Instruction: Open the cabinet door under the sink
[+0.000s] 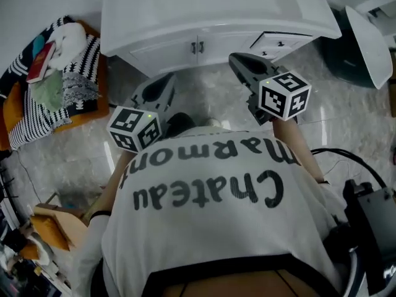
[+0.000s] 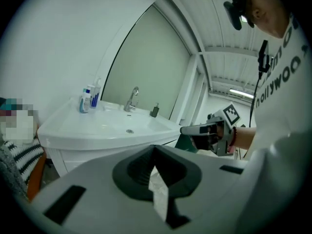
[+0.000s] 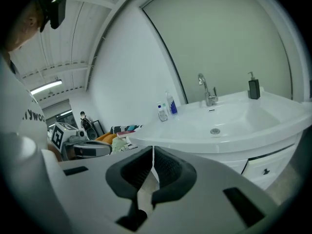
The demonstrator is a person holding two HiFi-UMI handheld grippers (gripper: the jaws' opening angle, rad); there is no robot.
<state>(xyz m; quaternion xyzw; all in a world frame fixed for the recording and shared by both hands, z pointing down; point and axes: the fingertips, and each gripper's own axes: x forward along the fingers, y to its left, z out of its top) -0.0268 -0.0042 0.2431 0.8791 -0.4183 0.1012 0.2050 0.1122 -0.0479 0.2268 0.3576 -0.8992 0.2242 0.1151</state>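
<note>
- The left gripper is held low, just ahead of the person's shirt, with its jaws pressed together on nothing.
- The right gripper is slightly further forward, jaws likewise closed and empty.
- Beyond both, untouched, the cabinet doors under the sink are shut, handles side by side.
- The basin shows its drain; bottles, faucet and soap dispenser stand along its back rim.

The cabinet is white, the floor marbled grey, the blanket striped black and white.
</note>
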